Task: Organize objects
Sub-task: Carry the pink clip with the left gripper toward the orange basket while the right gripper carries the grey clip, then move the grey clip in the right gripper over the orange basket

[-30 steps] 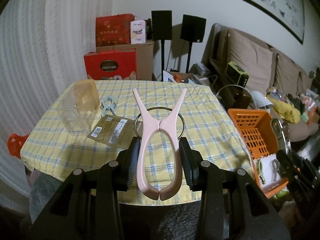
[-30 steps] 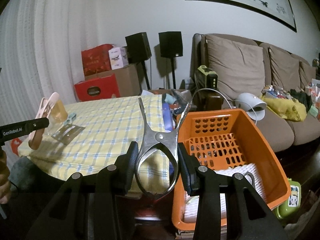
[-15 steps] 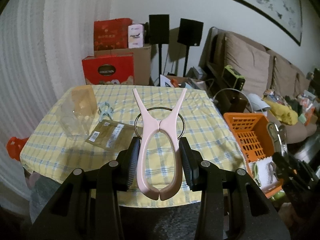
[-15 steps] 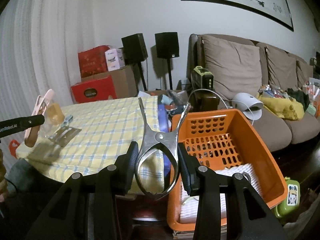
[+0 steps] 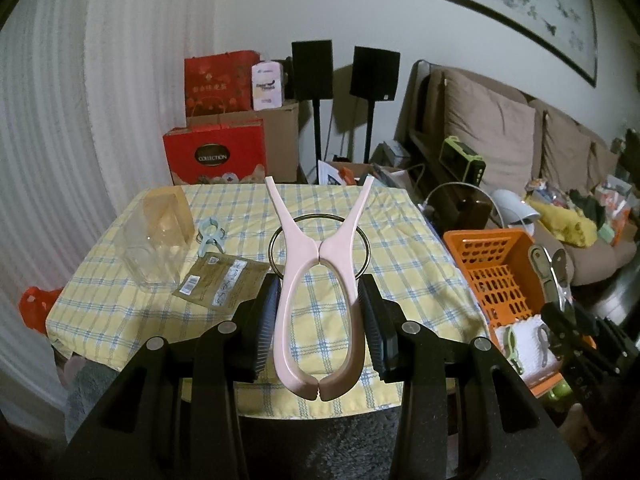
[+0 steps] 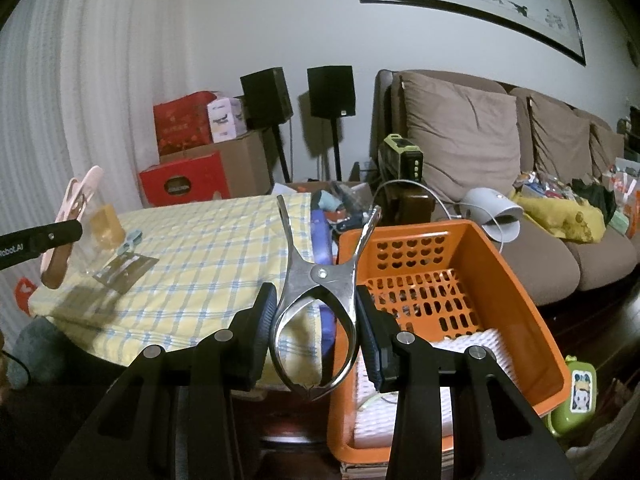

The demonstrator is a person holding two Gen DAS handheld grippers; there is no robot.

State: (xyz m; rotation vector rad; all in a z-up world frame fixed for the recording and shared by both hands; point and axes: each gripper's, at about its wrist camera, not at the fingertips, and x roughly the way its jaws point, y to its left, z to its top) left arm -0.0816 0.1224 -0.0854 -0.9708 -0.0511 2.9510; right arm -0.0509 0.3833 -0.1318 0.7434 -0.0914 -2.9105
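My left gripper (image 5: 320, 312) clamps a pink clip (image 5: 319, 292) by its handles, held above the near edge of the table (image 5: 400, 264). My right gripper (image 6: 316, 320) likewise grips a steel clip (image 6: 320, 300), just right of the table, over the orange basket (image 6: 516, 292). On the table lie a ring (image 5: 362, 240), packet (image 5: 220, 280), small clip (image 5: 210, 236) and clear box (image 5: 156, 240).

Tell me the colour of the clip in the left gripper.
Pale pink clip, best in the left wrist view.
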